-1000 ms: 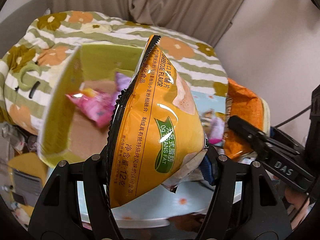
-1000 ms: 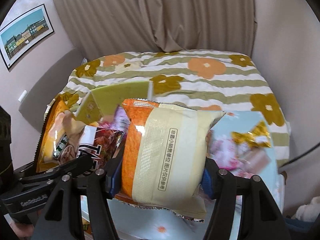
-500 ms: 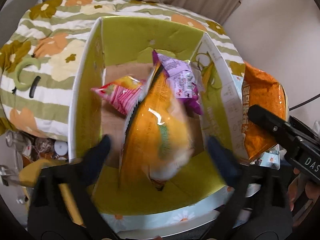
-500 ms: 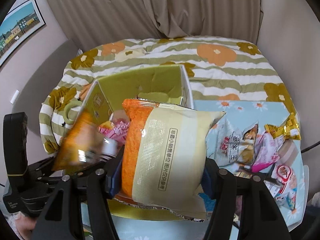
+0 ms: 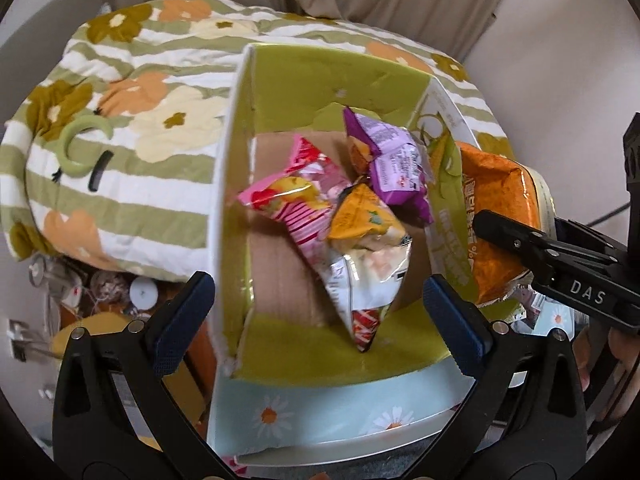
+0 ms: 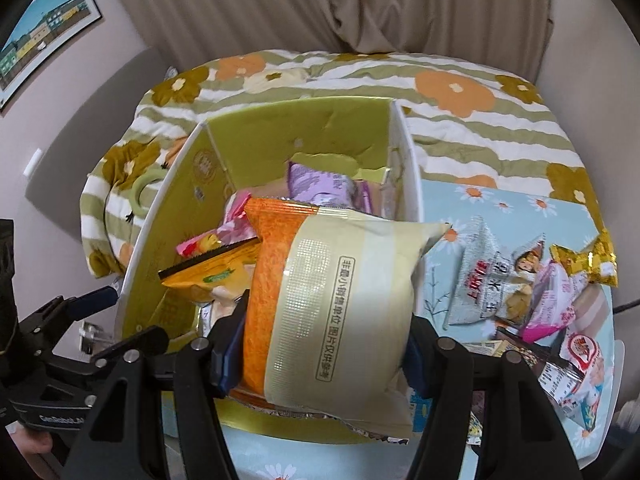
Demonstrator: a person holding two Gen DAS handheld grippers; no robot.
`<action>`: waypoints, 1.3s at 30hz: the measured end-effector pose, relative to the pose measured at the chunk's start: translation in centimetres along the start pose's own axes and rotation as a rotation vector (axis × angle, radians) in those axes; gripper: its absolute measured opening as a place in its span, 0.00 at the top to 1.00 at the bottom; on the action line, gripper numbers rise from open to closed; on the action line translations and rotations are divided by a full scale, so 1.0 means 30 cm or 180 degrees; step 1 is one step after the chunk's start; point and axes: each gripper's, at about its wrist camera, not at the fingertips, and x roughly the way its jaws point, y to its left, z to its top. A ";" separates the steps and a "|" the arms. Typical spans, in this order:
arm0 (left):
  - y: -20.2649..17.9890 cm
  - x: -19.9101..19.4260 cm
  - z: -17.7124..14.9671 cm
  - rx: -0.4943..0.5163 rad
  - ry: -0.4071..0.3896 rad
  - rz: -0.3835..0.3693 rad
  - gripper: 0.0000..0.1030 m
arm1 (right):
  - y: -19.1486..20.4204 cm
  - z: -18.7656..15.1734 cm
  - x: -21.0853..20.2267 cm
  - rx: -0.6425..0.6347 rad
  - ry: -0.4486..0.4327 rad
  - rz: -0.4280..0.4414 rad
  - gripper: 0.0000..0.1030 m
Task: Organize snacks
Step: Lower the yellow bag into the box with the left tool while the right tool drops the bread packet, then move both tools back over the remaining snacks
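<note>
We see the left gripper (image 5: 320, 300) with its jaws spread wide and nothing between them, poised above the open green box (image 5: 236, 184). Inside the box lie a yellow-orange chip bag (image 5: 366, 220), a pink striped packet (image 5: 304, 208) and a purple packet (image 5: 394, 164), heaped together against the right wall. The right gripper (image 6: 320, 344) has its pads pressed on an orange and cream snack bag (image 6: 340, 300), held upright over the near right corner of the box; in the left wrist view that same bag sits just outside the box's right wall, so we cannot tell for sure whether it hangs over the box or beside it. That wall stands between the held bag and the snacks already inside. On the pale blue daisy-print table (image 6: 560, 208), to the right of the box, more loose snacks (image 6: 520, 280) lie scattered, among them a gold-wrapped piece (image 6: 584, 258). Behind the box is a bed with a green-striped floral quilt (image 5: 132, 128), and a curtain (image 6: 320, 4) hangs beyond it. A framed picture (image 6: 44, 24) hangs on the left wall
</note>
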 end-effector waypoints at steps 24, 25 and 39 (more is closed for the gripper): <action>-0.003 -0.062 -0.064 -0.0084 -0.0082 0.0305 0.00 | 0.004 -0.046 -0.030 -0.0242 -0.0186 0.0118 0.08; -0.008 -0.071 -0.061 -0.0071 -0.0081 0.0292 0.00 | 0.000 -0.046 -0.049 -0.0215 -0.0228 0.0113 0.08; -0.290 -0.184 -0.039 0.0410 -0.0323 -0.0073 0.00 | -0.167 -0.132 -0.381 0.0096 -0.0648 -0.0187 0.08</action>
